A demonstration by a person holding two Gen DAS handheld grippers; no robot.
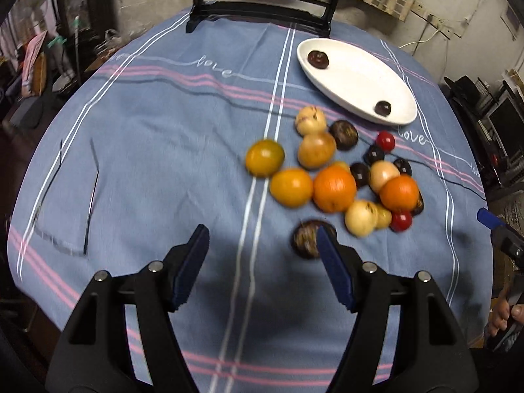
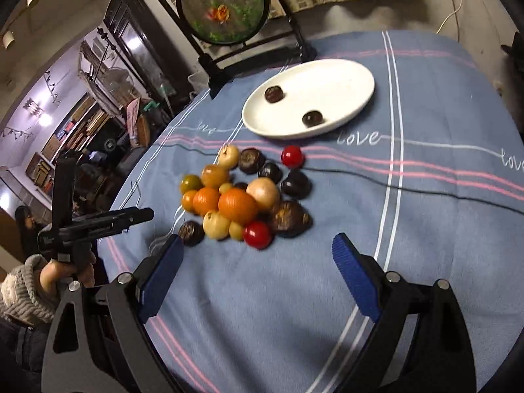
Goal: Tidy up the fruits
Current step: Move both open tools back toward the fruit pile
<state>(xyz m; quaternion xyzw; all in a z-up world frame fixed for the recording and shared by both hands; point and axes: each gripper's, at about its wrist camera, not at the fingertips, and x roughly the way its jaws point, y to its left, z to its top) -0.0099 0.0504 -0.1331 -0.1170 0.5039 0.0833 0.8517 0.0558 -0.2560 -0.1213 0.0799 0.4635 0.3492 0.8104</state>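
A pile of fruit lies on the blue striped tablecloth: oranges (image 1: 334, 188) (image 2: 237, 204), pale yellow fruits (image 1: 311, 119), dark brown fruits (image 1: 343, 134) and small red ones (image 1: 385, 140) (image 2: 291, 156). Beyond the pile a white oval plate (image 1: 357, 78) (image 2: 327, 85) holds two dark fruits (image 1: 318, 59) (image 1: 382, 108). My left gripper (image 1: 262, 232) is open and empty above the cloth, with a dark fruit (image 1: 306, 239) just beyond its right finger. My right gripper (image 2: 258, 245) is wide open and empty, just short of a red fruit (image 2: 258, 234).
A round picture on a black stand (image 1: 262, 9) (image 2: 226, 9) sits at the table's far edge. A thin black cable (image 2: 425, 193) crosses the cloth. A hand in a grey knit sleeve (image 2: 23, 294) holds the left gripper. Cluttered shelves lie beyond the table's left side.
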